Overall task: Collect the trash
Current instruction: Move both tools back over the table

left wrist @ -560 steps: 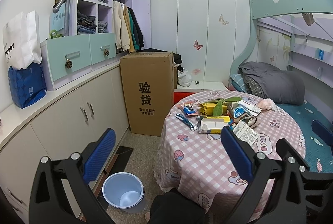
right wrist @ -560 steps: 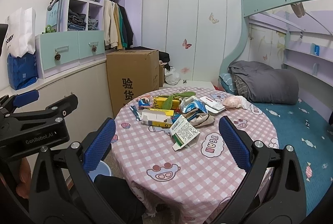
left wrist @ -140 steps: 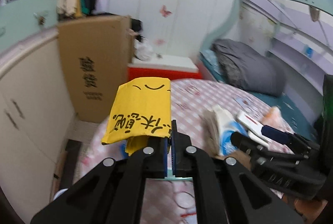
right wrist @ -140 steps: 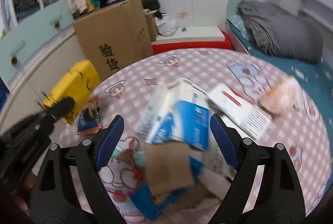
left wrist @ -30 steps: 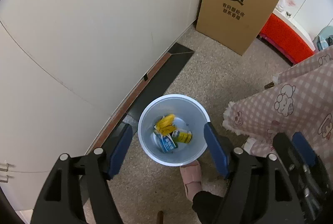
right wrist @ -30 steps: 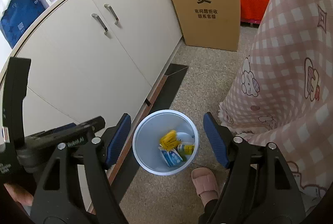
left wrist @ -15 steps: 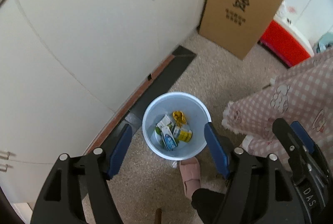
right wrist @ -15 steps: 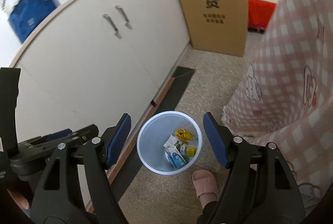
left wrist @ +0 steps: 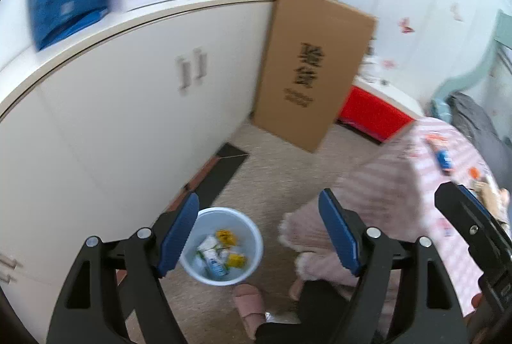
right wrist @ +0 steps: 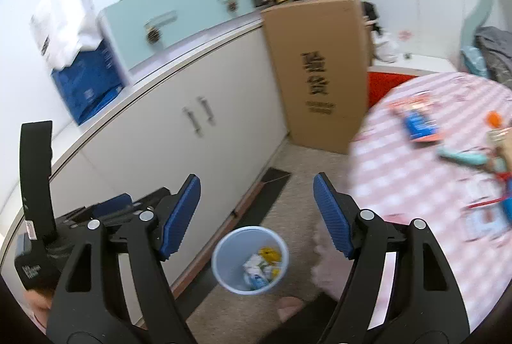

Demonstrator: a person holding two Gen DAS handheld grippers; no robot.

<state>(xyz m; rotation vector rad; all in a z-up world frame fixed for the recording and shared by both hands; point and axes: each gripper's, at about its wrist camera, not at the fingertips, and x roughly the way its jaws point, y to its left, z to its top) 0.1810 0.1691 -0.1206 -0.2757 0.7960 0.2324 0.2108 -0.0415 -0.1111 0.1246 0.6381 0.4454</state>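
Note:
A pale blue bin (left wrist: 204,275) stands on the floor below both grippers, holding yellow, white and blue wrappers (left wrist: 220,254). My left gripper (left wrist: 258,196) hangs above it, its jaws opening with nothing between them. My right gripper (right wrist: 256,179) is also open and empty above the bin (right wrist: 224,248), where the wrappers (right wrist: 260,267) show too. To the right is the round table with a pink checked cloth (right wrist: 400,171). More trash lies on it, blurred, including a blue and orange packet (right wrist: 419,120).
White cabinets (left wrist: 128,120) run along the left close to the bin. A tall cardboard box (left wrist: 310,72) stands behind, beside a red box (left wrist: 371,113). A person's pink slipper (left wrist: 248,299) is next to the bin. The tablecloth edge (left wrist: 320,235) hangs nearby.
Both grippers have risen and tilted up, so the bin looks smaller and lower and the cabinet top and table now show. The yellow packet has settled among the wrappers.

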